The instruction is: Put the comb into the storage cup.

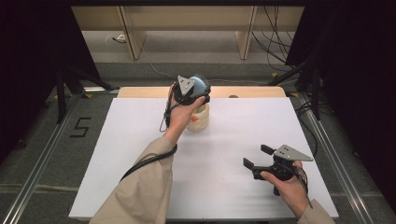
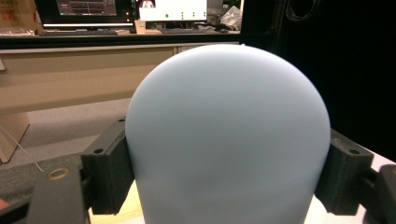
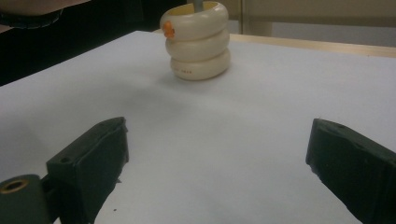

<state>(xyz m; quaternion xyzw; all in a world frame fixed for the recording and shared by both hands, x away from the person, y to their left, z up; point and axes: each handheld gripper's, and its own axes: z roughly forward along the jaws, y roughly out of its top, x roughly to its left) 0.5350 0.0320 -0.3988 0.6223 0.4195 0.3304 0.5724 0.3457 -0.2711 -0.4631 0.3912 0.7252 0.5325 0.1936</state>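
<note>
Left gripper (image 1: 198, 91): its fingers (image 2: 106, 170) are clamping the sides of a pale blue dome (image 2: 229, 135), holding it in the air at the far edge of the table (image 1: 140, 158), just above a cream holder (image 1: 200, 119).
Pale blue dome: smooth and matte, it is crowding the left gripper view, its lower end cut off by the frame; from the high view a dark bristly fringe is showing at its far side, too small to make out clearly.
Cream holder: looking like three rounded rings stacked into one glossy ribbed pot (image 3: 196, 41), it is standing upright with a small orange knob on one side; from above, the hand and gripper are hiding most of it, and its faint lettering near the base cannot be read.
Right gripper (image 1: 261, 156): resting low over the near right part of the white table, well apart from the holder, its blocky black fingers (image 3: 93, 161) are standing wide apart with nothing between them.
</note>
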